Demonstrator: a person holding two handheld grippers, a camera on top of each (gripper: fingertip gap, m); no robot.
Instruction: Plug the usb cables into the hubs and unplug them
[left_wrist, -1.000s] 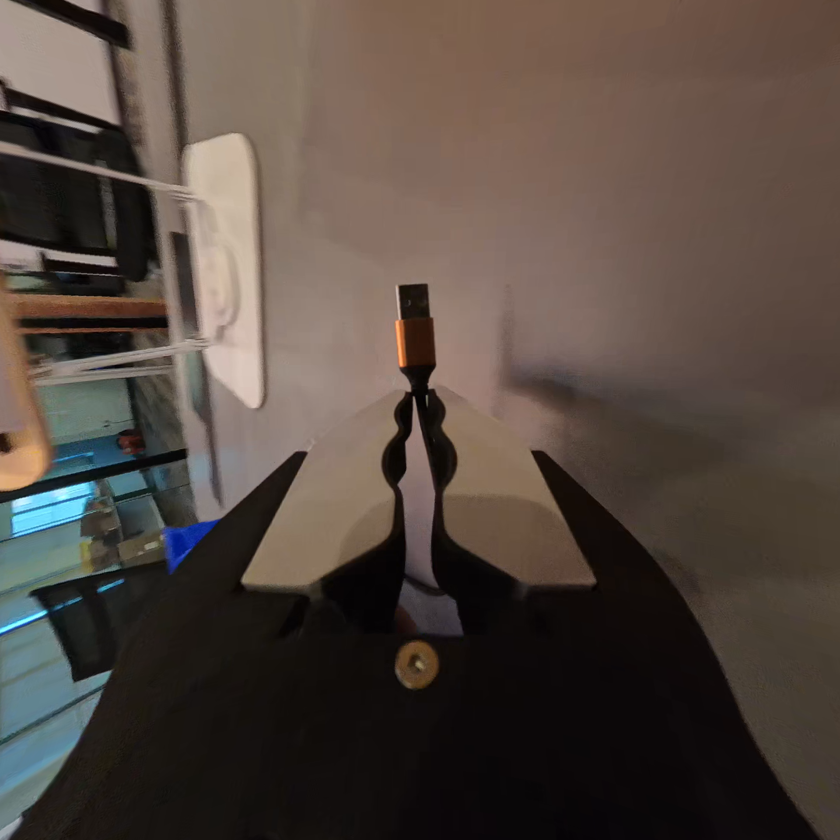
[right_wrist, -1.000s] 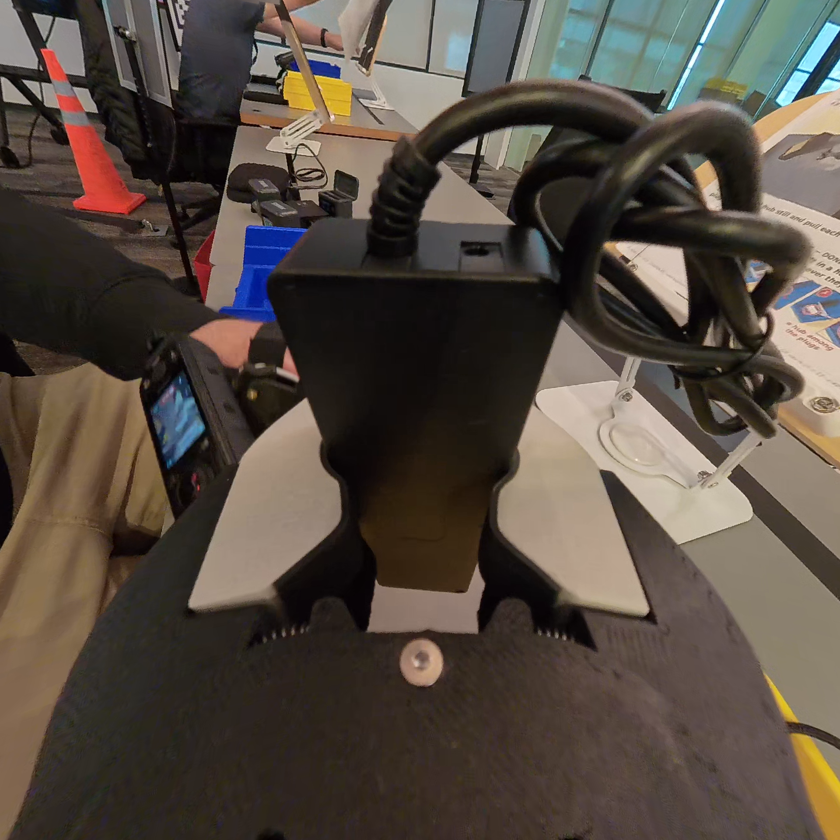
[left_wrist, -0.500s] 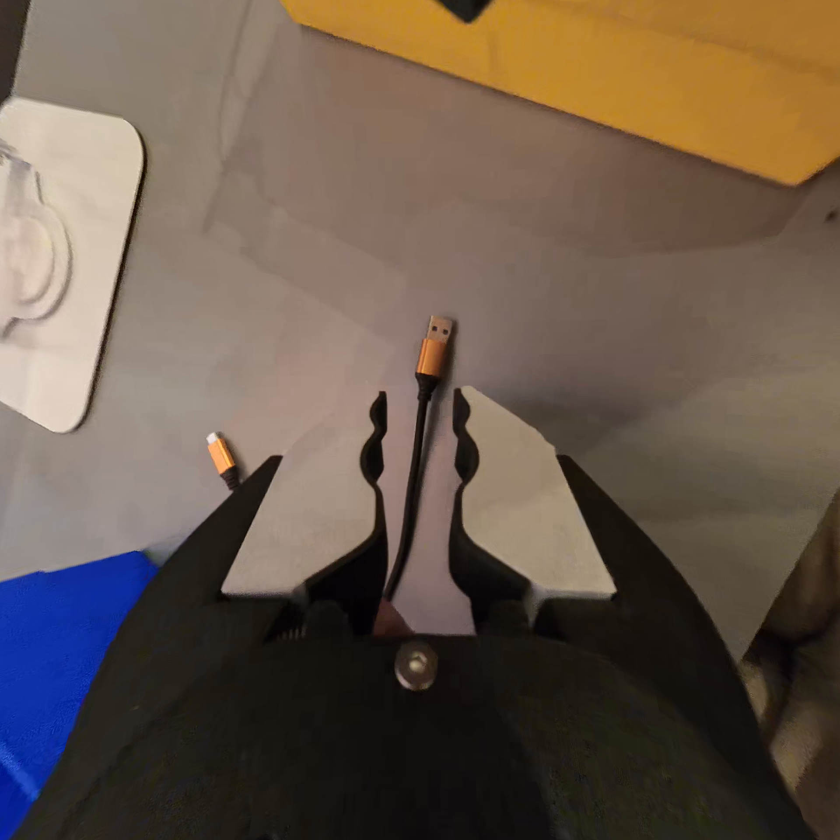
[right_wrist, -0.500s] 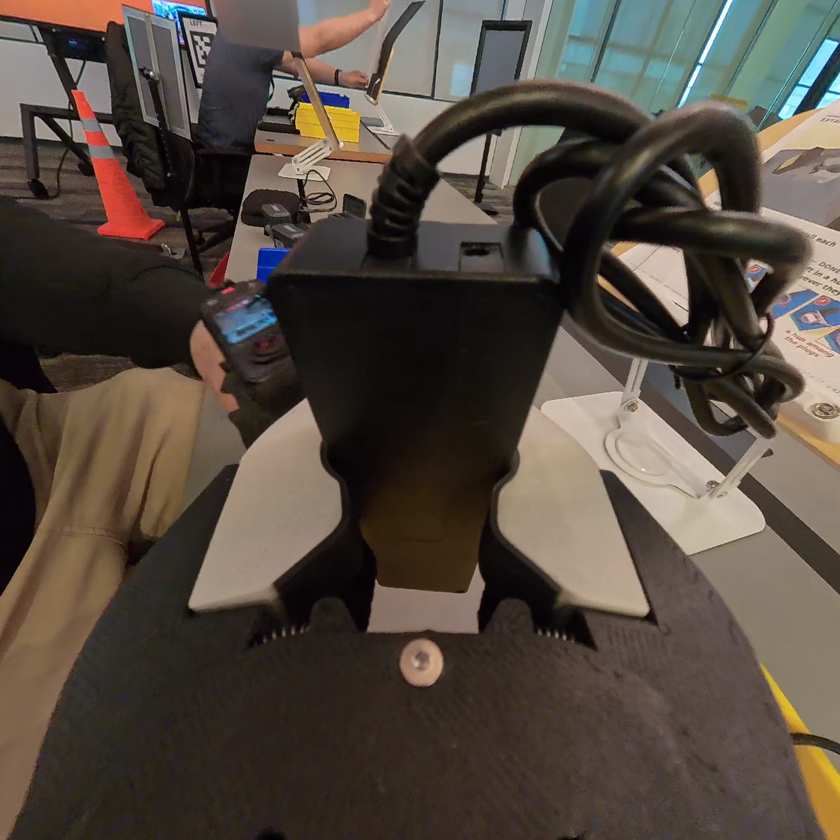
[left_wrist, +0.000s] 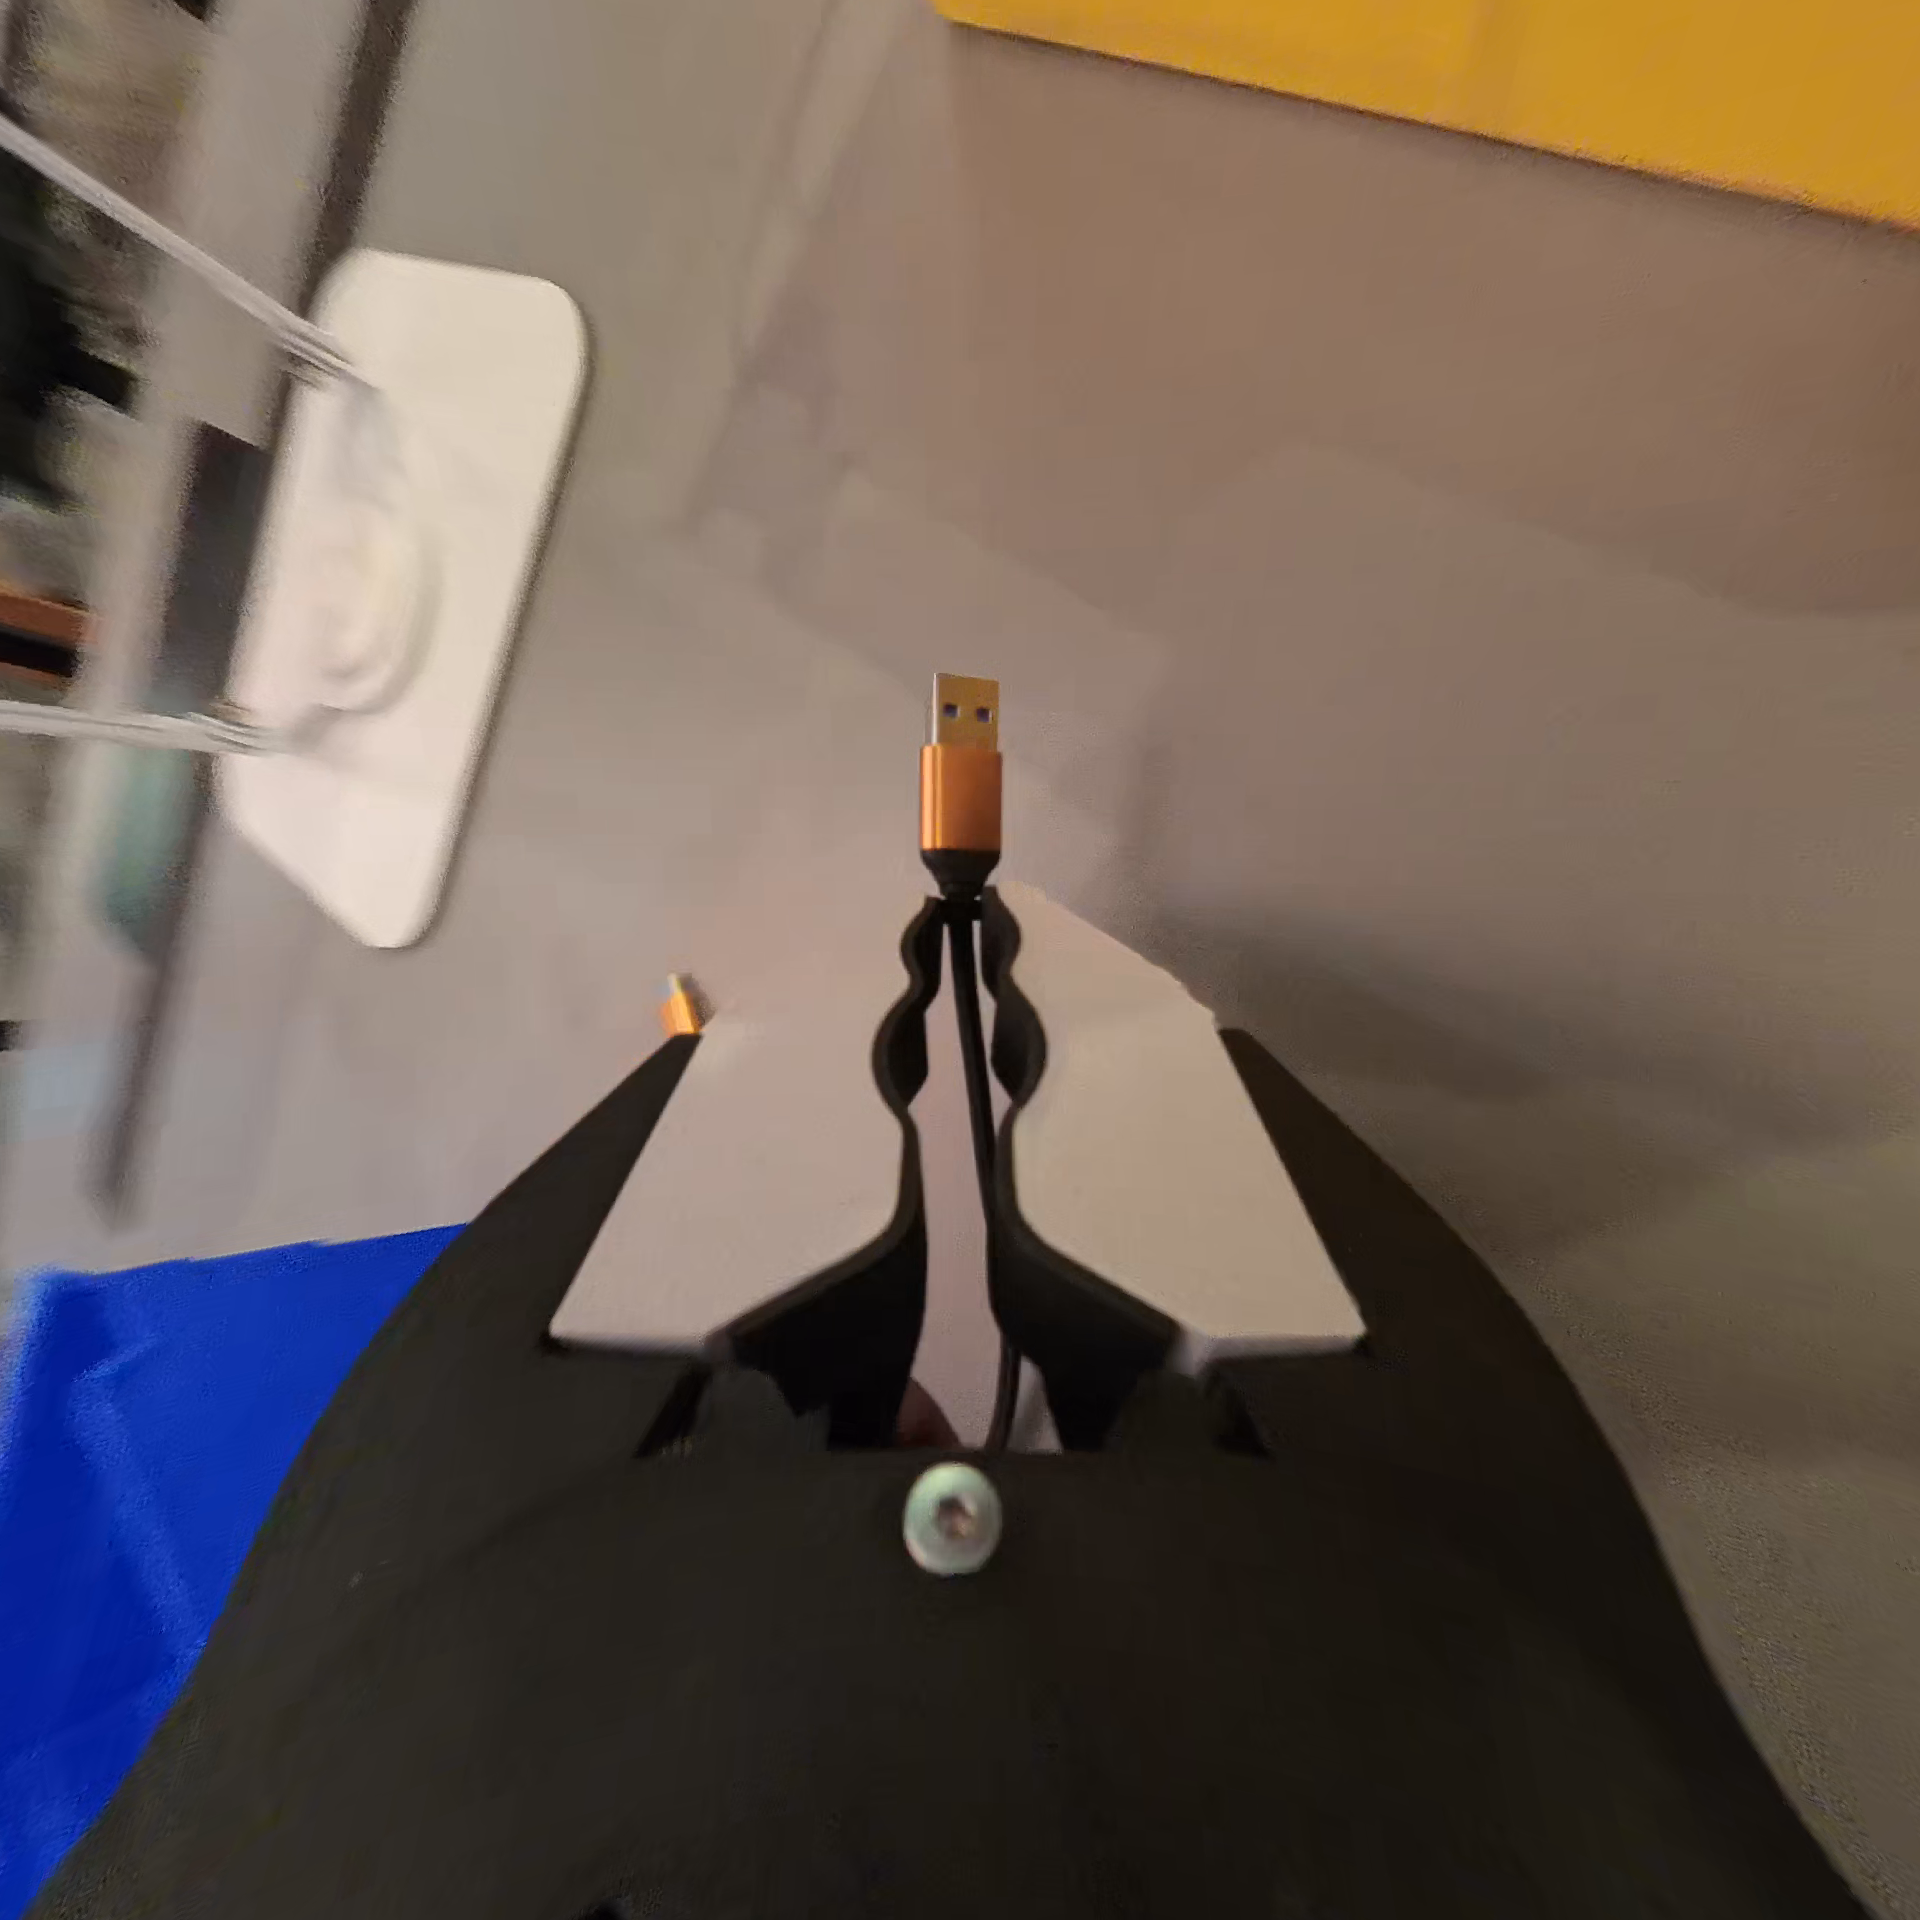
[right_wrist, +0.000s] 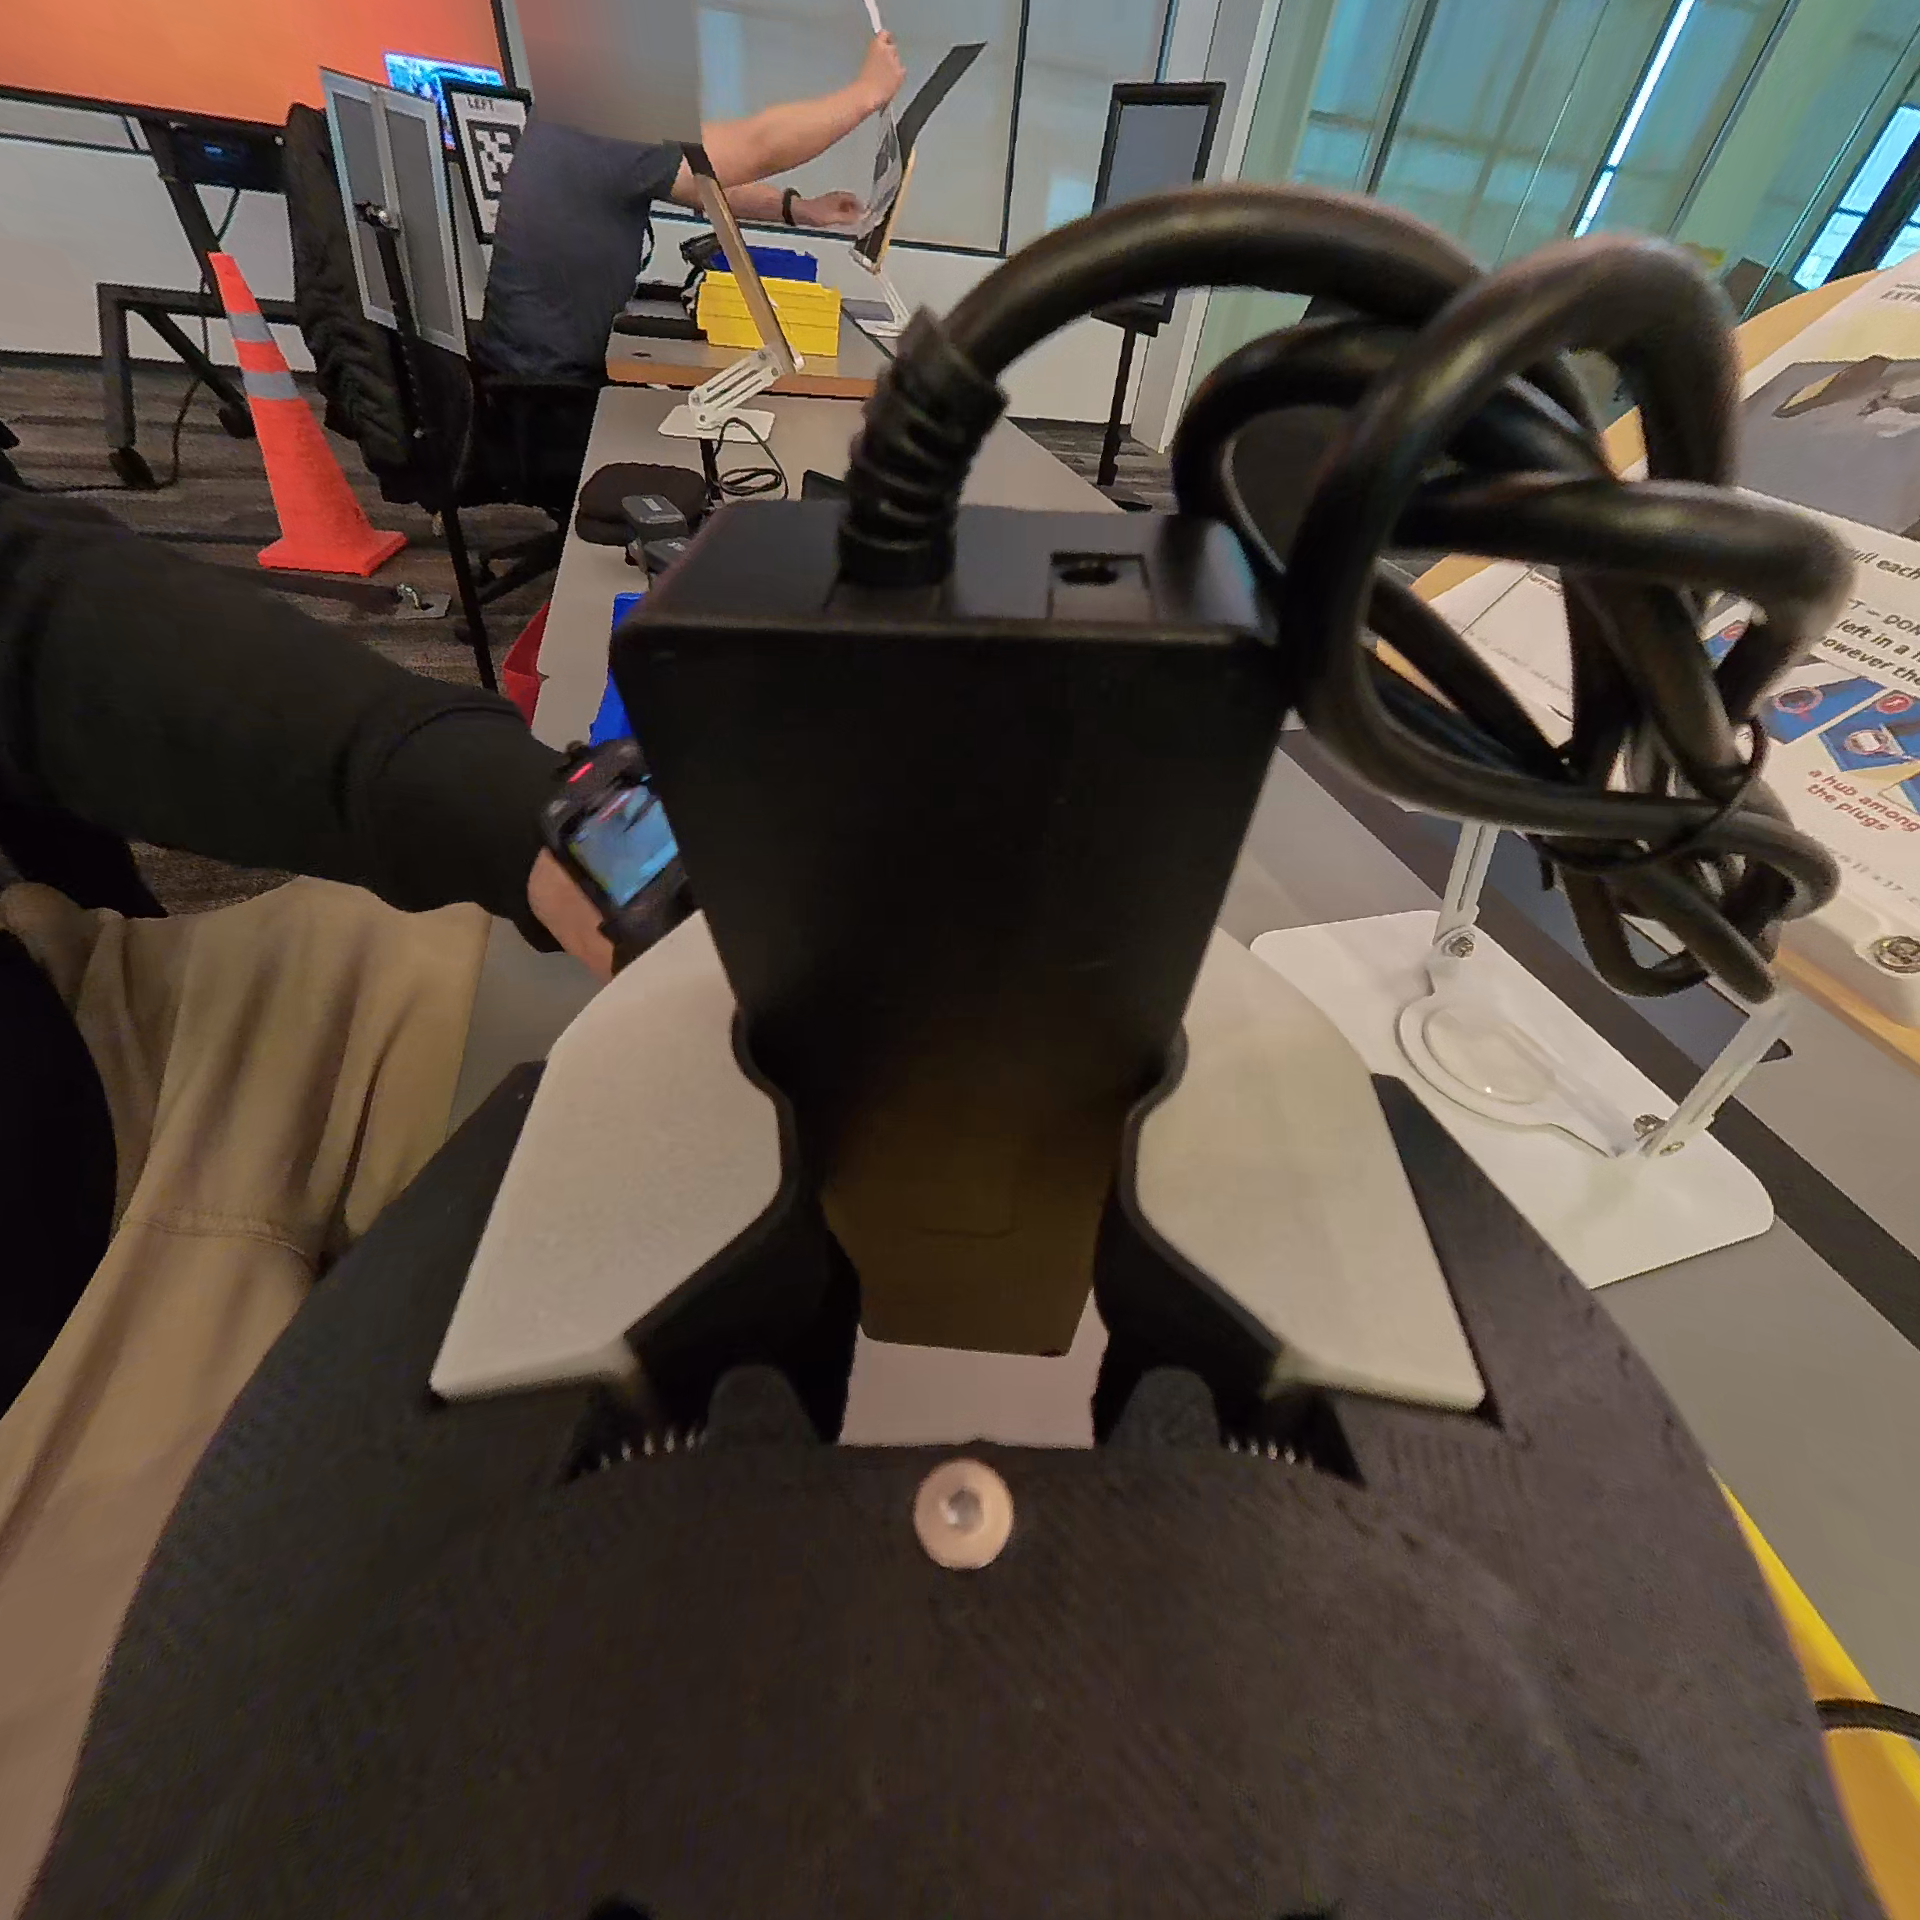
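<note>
In the left wrist view my left gripper (left_wrist: 961, 906) is shut on a thin black cable just behind its orange USB plug (left_wrist: 961, 792). The plug sticks straight out past the fingertips over the grey table (left_wrist: 1351, 623). The cable's other small orange connector (left_wrist: 681, 1006) lies on the table by the left finger. In the right wrist view my right gripper (right_wrist: 956, 987) is shut on a black box-shaped hub (right_wrist: 956, 831), held upright above the table. The hub's thick black cord (right_wrist: 1558, 644) is bundled in loops at its top right. The hub's ports do not show.
A white stand base (left_wrist: 405, 623) sits left of the plug and also shows in the right wrist view (right_wrist: 1507, 1101). A blue bin (left_wrist: 156, 1455) lies at lower left, a yellow surface (left_wrist: 1455, 83) at the top. A person's sleeved arm (right_wrist: 260, 748) reaches in from the left.
Half a second ago the left jaws stood open around the cable lying on the table; now they are shut on it again behind the plug. The right gripper keeps holding the hub.
</note>
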